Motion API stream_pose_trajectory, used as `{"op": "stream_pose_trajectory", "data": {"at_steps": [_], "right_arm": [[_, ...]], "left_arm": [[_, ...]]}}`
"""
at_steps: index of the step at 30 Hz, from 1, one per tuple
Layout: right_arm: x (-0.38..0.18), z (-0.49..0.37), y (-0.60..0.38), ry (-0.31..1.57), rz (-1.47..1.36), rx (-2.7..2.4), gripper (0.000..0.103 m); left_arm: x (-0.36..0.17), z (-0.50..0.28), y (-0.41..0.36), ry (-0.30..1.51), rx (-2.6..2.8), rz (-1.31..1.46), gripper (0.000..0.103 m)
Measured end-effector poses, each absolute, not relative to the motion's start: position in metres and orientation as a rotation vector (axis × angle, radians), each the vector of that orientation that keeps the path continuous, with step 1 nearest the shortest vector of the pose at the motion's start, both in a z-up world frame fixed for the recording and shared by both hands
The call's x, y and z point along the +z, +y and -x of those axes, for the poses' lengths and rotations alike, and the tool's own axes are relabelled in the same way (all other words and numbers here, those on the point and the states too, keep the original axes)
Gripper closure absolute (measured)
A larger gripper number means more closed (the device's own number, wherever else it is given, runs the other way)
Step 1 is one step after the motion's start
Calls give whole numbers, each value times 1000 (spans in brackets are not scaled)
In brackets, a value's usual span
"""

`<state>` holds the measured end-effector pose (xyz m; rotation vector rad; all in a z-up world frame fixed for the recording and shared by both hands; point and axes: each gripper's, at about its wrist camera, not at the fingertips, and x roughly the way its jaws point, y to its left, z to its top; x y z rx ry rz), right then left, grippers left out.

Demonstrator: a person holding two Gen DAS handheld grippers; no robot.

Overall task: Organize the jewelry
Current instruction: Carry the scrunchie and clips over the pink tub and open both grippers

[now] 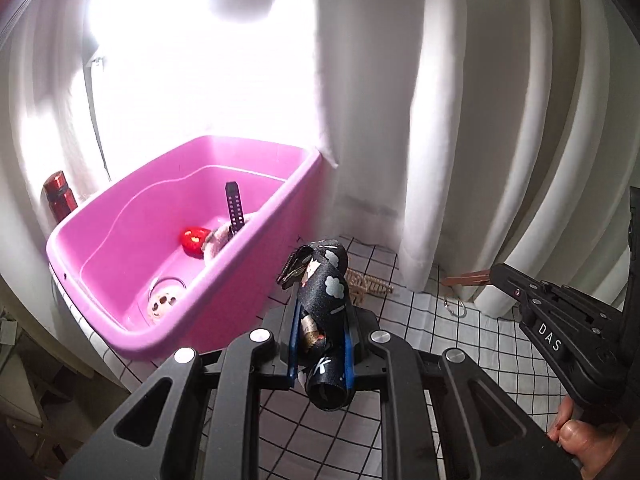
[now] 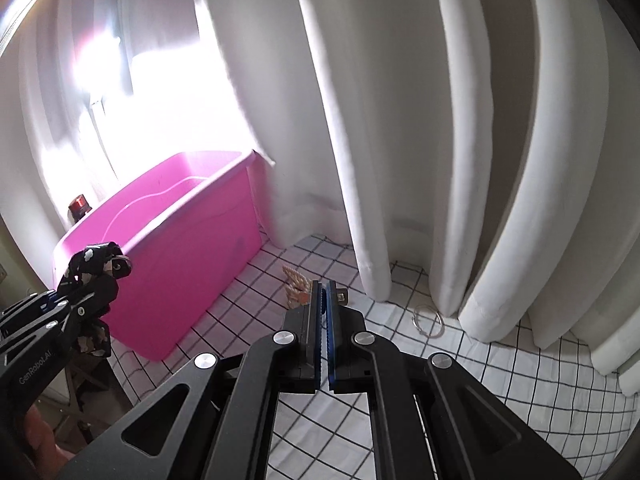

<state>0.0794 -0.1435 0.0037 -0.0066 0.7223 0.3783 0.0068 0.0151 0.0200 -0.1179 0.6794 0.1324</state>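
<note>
Risk lies mostly in the drop: the left hand-held gripper (image 1: 322, 344) is clamped on a black patterned strap (image 1: 326, 292) with a metal clasp at its far end, held above the checked desk (image 1: 460, 344) just beside the pink tub (image 1: 168, 240), not yet over its rim. If the jaws let go here, I judge the strap would land on the cloth rather than among the pieces already inside, a red trinket (image 1: 194, 240), a dark watch band (image 1: 235, 208) and a round silver item (image 1: 166, 300). The loose hanging end could also snag the tub wall on the way across. The right hand-held gripper (image 2: 323, 320) has its pads pressed together on nothing, poised above the desk near a wooden comb-like piece (image 2: 294, 286) and a thin ring (image 2: 428, 320) beside the curtain (image 2: 400, 120).
</note>
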Motion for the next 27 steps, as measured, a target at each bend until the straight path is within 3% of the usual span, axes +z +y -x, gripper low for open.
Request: {"op": "stream_pose_trajectory", "data": {"at_steps": [13,27], "right_arm": [[82,-111,-23,560,46,514,101],[38,-152,110,703,108,643,101]], "left_arm": [[80,-38,121,572,207,116,87],[43,-74,224,667,331,127,87]]}}
